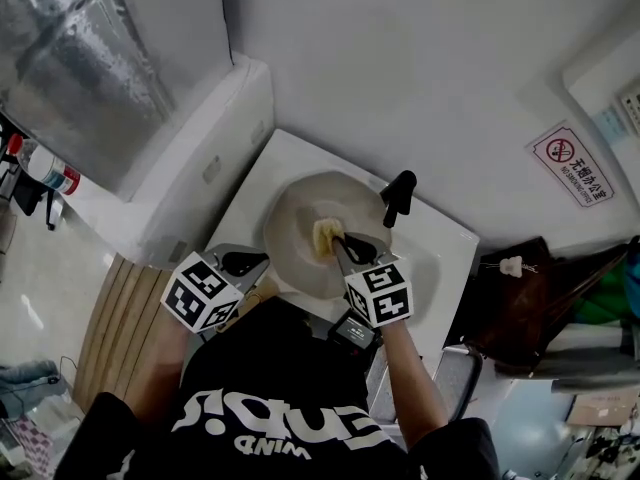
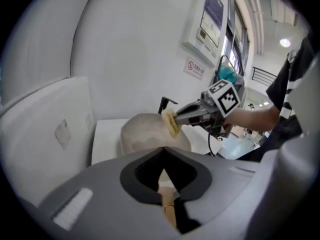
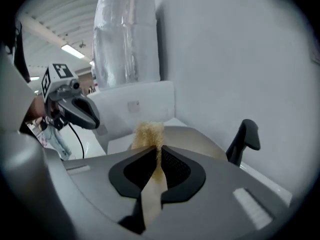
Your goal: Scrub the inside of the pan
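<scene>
At the near edge of the surface (image 1: 445, 253), your left tongs (image 1: 243, 264) clamp the pan (image 1: 295, 220) by its handle (image 2: 169, 205) (steadying it). Your right tongs (image 1: 337, 245) pinch the sponge (image 1: 326, 236) against its inside.

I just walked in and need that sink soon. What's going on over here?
A person is washing a pan in the white sink. The left tongs are closed on the pan's wooden handle, steadying it. The right tongs grip a yellow sponge and hold it against the pan, near its middle. Scrubbing appears to be under way.
</scene>
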A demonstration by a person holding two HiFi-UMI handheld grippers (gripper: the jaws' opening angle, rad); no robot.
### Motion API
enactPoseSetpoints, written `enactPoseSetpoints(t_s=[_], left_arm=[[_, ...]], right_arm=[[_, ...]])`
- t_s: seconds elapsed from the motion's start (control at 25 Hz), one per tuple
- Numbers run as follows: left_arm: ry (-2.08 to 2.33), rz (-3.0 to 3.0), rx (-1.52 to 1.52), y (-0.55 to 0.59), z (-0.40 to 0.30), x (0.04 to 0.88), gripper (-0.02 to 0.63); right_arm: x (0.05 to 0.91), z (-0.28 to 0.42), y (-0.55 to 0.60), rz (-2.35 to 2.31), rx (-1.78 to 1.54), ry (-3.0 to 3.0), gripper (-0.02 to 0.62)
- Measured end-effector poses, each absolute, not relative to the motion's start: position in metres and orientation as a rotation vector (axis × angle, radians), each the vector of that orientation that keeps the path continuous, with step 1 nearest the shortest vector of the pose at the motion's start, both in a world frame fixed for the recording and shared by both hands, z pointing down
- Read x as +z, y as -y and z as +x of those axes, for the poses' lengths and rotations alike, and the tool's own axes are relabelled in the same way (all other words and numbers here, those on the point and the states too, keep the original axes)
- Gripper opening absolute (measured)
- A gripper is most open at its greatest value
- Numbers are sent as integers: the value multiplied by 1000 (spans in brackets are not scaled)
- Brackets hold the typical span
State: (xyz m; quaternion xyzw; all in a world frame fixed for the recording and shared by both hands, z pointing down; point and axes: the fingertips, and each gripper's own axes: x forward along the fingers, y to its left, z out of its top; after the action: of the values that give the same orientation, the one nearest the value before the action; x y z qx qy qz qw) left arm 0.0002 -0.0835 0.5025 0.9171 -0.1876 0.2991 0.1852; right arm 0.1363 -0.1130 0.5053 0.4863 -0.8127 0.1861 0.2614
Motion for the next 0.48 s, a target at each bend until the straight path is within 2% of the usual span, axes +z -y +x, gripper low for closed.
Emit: enactPoseSetpoints(t_s=[0.2,0.48], left_arm=[[592,2639,731,95,9,474,-3],[726,2748,518,106,14,444,-3]], right_arm=[[451,142,90,1575,400,2330,38],[428,143,66,1791,236,2426,38]])
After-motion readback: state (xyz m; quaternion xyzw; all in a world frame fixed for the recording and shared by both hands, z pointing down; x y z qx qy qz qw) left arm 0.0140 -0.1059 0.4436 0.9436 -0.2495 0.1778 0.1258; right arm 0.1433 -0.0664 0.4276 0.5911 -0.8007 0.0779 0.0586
